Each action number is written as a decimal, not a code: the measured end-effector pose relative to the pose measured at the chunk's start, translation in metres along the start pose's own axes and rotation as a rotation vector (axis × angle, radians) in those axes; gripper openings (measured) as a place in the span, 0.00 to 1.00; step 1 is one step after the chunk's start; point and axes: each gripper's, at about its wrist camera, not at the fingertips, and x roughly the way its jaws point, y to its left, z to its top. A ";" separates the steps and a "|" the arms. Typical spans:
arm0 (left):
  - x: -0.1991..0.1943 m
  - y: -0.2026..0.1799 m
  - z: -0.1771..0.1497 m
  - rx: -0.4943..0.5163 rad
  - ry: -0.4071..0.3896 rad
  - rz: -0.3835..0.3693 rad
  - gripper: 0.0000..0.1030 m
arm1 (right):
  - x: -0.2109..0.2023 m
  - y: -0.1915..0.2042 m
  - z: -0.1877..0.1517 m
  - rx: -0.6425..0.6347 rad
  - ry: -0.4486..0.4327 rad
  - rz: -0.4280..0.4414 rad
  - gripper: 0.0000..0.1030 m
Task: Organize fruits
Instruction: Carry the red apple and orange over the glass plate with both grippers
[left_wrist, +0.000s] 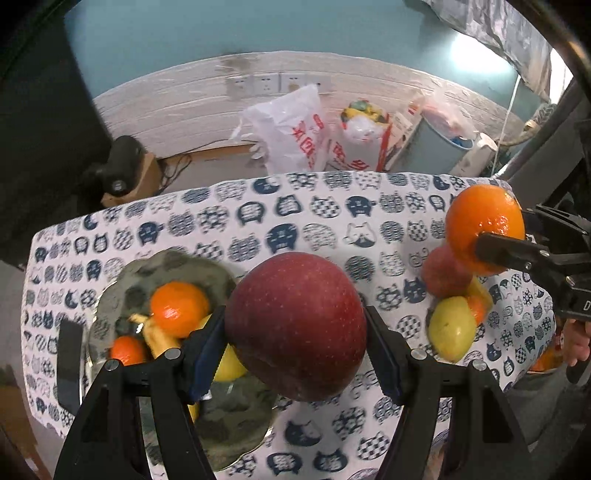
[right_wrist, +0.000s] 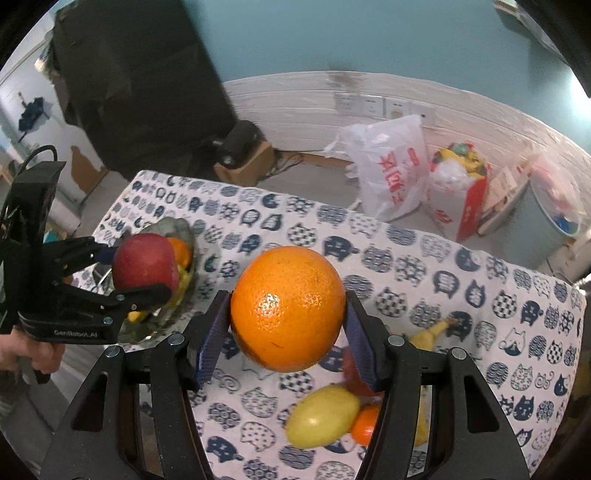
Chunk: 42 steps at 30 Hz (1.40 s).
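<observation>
My left gripper (left_wrist: 295, 332) is shut on a dark red apple (left_wrist: 295, 325) and holds it above the table, just right of a glass bowl (left_wrist: 236, 417) holding oranges (left_wrist: 179, 304), a banana and a yellow fruit. My right gripper (right_wrist: 288, 321) is shut on a large orange (right_wrist: 288, 308) held above the cloth. In the left wrist view that orange (left_wrist: 484, 229) is at the right, above a loose pile: a red apple (left_wrist: 443, 273) and a yellow-green pear (left_wrist: 452, 328). The right wrist view shows the pear (right_wrist: 321, 415), a small orange (right_wrist: 364, 424) and a banana (right_wrist: 430, 334) below it.
The table wears a white cloth with blue cat prints (left_wrist: 314, 214). A dark phone (left_wrist: 70, 363) lies left of the bowl. Beyond the far edge, plastic bags (left_wrist: 291, 133), a grey bin (left_wrist: 439, 147) and a cardboard box (left_wrist: 129, 184) stand on the floor.
</observation>
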 end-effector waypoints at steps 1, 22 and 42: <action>-0.002 0.006 -0.003 -0.008 -0.001 0.002 0.70 | 0.001 0.005 0.000 -0.007 0.001 0.005 0.58; -0.018 0.132 -0.082 -0.198 0.030 0.090 0.70 | 0.071 0.150 0.010 -0.215 0.106 0.162 0.58; 0.022 0.173 -0.114 -0.254 0.147 0.091 0.70 | 0.134 0.209 -0.016 -0.309 0.245 0.186 0.58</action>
